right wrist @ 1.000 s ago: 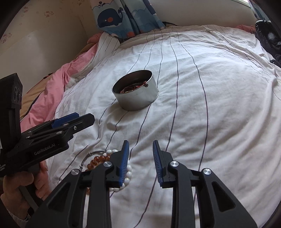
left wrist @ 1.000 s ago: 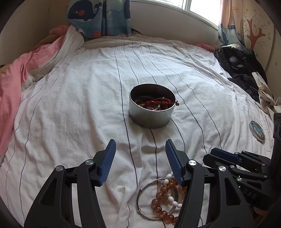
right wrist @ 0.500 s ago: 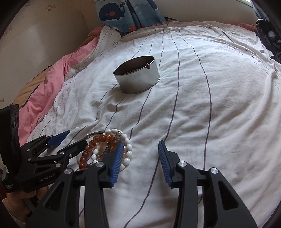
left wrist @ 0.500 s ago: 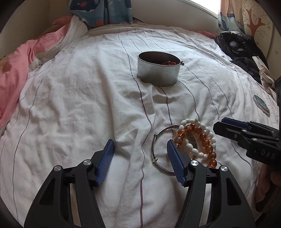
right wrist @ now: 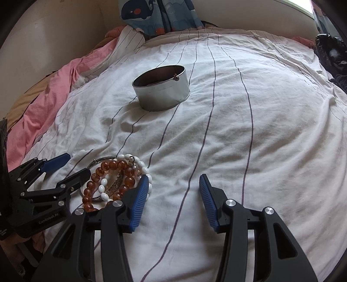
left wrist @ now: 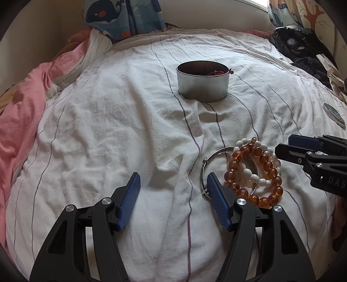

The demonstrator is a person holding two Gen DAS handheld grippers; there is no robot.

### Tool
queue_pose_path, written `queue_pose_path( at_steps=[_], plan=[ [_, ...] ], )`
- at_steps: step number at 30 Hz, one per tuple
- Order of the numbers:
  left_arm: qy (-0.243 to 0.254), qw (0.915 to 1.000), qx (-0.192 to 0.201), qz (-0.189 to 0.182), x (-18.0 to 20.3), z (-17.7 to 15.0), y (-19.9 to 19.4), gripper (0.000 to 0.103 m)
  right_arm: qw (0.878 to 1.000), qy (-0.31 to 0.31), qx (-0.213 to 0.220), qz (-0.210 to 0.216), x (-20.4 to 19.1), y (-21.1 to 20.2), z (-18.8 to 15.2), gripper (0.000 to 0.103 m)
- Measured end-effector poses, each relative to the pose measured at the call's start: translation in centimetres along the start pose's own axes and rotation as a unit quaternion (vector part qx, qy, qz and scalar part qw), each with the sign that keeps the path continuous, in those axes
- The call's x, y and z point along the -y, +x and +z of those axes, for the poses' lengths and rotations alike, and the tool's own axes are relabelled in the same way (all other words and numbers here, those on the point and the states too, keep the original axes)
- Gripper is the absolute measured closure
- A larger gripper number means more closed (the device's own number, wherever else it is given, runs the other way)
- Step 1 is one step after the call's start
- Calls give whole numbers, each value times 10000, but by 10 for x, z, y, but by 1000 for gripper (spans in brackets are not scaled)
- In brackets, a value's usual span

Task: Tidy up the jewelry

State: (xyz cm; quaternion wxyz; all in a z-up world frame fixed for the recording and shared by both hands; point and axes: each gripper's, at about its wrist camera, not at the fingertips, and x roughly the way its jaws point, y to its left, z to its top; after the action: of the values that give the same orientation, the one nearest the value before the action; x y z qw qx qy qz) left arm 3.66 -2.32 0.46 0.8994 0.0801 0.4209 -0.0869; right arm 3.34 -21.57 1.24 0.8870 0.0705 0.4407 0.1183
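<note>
— Two views, left wrist first. Changed?
— Pulled back from the tin (left wrist: 202, 85) versus a second ago; sits lower and nearer the bracelet pile (left wrist: 253, 171) now. Left gripper (left wrist: 173, 175) spread wide, holding nothing, right finger just beside the silver bangle (left wrist: 206, 171).
— Pile contents?
— Amber beads, white beads, bangle, all tangled on the sheet (left wrist: 108, 130), well apart from the tin. Right gripper (left wrist: 284, 144) coming in from the right edge, tips near the pile, parted a little.
— Right wrist?
— Right gripper (right wrist: 173, 176) opened wider than a second ago, nothing held; left finger over the white beads of the pile (right wrist: 115, 180), contact unclear. Left gripper (right wrist: 77, 163) flanking the other side. Tin (right wrist: 162, 91) further up, already holding some red pieces.
— Meaning?
— Probably lining up a pick; last loose pieces, looks like.
— Surface, room?
— Soft wrinkled striped bedding, so expect sinking under a pinch. Pink quilt (left wrist: 19, 121) left, whale curtain (left wrist: 121, 17) behind, dark clothes (left wrist: 303, 47) right, small round disc (left wrist: 334, 112) near the edge.
</note>
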Motion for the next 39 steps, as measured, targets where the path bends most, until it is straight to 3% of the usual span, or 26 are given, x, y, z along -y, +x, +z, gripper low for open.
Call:
queue_pose_path(
  at_steps=[2, 6, 14, 16, 20, 22, 26, 31, 36, 39],
  plan=[
    [22, 9999, 119, -14, 2, 1, -4, 41, 9995, 160, 196, 168, 4, -5, 5, 55],
    [-16, 9999, 28, -112, 3, 1, 3, 35, 9927, 643, 434, 921, 10, 4, 30, 55],
    [-150, 9996, 86, -210, -2, 2, 3, 33, 9886, 784, 527, 1169, 8, 39, 70, 54],
    [-349, 9984, 429, -142, -9, 8, -9, 33, 9896, 765, 549, 1089, 8, 37, 72, 54],
    [-160, 9943, 1050, 36, -11, 50, -22, 33, 9972, 540, 443, 271, 12, 10, 56, 54],
    [218, 9938, 1086, 59, 3, 75, -9, 33, 9976, 573, 381, 73, 19, -3, 41, 46],
    [880, 9897, 1127, 93, 42, 111, 23, 33, 9976, 669, 172, -56, 30, -8, 19, 46],
    [1394, 9853, 975, 129, 89, 123, 45, 33, 9977, 672, 119, -26, 30, -3, 21, 46],
    [986, 9910, 797, 428, 86, 138, 65, 33, 9973, 729, 102, -7, 32, -3, 20, 46],
    [683, 9941, 769, 350, 74, 144, 69, 32, 9972, 732, 161, 18, 32, -5, 21, 46]
  ],
)
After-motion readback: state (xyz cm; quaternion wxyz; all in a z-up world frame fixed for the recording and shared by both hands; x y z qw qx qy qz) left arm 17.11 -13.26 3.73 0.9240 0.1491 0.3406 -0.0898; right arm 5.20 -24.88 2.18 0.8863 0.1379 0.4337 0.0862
